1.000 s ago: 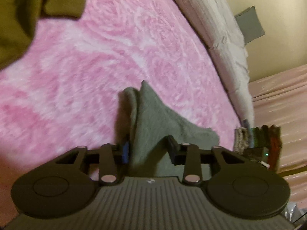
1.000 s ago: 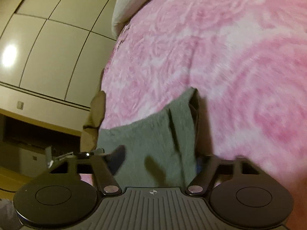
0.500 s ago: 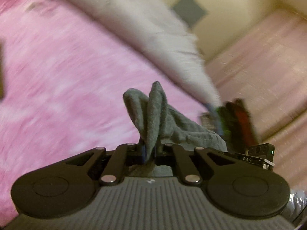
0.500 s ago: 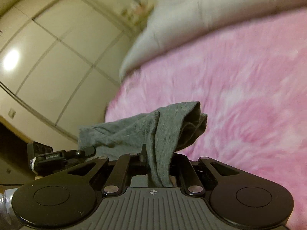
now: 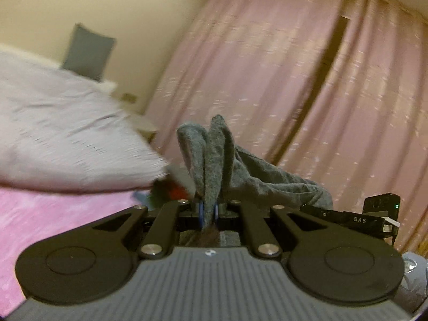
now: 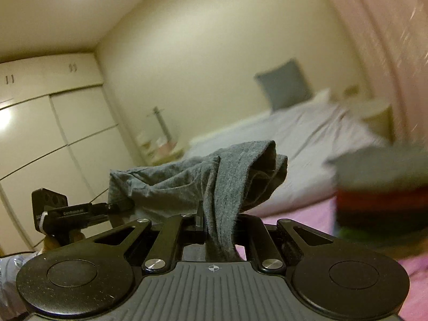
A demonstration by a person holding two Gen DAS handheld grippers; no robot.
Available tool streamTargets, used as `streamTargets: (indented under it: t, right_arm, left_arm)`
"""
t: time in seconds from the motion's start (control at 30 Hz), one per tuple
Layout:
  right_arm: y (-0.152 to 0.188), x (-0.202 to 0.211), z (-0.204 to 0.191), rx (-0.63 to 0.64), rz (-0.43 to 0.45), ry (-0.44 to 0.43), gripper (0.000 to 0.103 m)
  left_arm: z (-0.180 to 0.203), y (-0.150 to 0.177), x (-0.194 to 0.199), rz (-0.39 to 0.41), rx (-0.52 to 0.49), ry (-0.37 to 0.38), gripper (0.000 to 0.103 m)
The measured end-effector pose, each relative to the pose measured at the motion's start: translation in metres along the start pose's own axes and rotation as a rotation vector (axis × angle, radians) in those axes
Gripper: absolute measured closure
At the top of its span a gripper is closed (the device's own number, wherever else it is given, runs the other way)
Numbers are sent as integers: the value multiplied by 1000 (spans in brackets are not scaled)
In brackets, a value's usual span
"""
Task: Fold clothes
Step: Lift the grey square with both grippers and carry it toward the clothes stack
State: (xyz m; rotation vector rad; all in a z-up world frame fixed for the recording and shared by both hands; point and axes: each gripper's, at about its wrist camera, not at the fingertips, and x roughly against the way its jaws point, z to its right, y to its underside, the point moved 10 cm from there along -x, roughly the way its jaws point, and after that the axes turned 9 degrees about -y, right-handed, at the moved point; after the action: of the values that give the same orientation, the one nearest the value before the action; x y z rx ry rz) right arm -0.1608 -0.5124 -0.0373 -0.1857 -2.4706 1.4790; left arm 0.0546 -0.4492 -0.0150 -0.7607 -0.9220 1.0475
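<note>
Above the pink blanket (image 5: 53,214), a grey garment (image 5: 214,155) hung stretched between the two grippers, clear of the bed. The left gripper (image 5: 208,214) was pinched tight on a bunched fold of it, the cloth rising in a loop beyond the blue pads and trailing off to the right, where the other tool's black body showed. The right gripper (image 6: 218,224) was pressed together on another fold of the same garment (image 6: 227,176), which drooped over its jaws and ran away to the left toward the left tool. Behind the cloth in the left view stood pink curtains (image 5: 294,80), a pale duvet (image 5: 67,133) and a grey cushion (image 5: 87,50) against the wall. In the right view a blurred stack of folded clothes (image 6: 379,200) sat on the blanket at the right, with white cupboards (image 6: 53,147) along the left wall.
</note>
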Motion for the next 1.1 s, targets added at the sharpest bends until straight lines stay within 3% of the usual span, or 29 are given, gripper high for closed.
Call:
streamTargets:
  t: [0.13,0.3,0.47,0.63,0.9,1.1]
  right_arm:
    - [-41,46,39,23,45,51,96]
    - [-81,83,106,37,44,79,96]
    - [-104,99,180,35,18,99,96]
    - [-137,102,238,34,23,95,96]
    - [-164,59,317,-41,8,62,96]
    - [-160,12,374,-109,-83,76,96]
  left_arm:
    - [61,-13,-60,12,-31,24,99]
    - [95,-14,-143,26,-8,5,99]
    - [98,-11,-222,9,26,-31,99]
    - [92,-31,-282,24,17,-63,99]
    - [64,-46,-348,-8,20,-106,99]
    - [22,-37,-402,-87,48,-168,99]
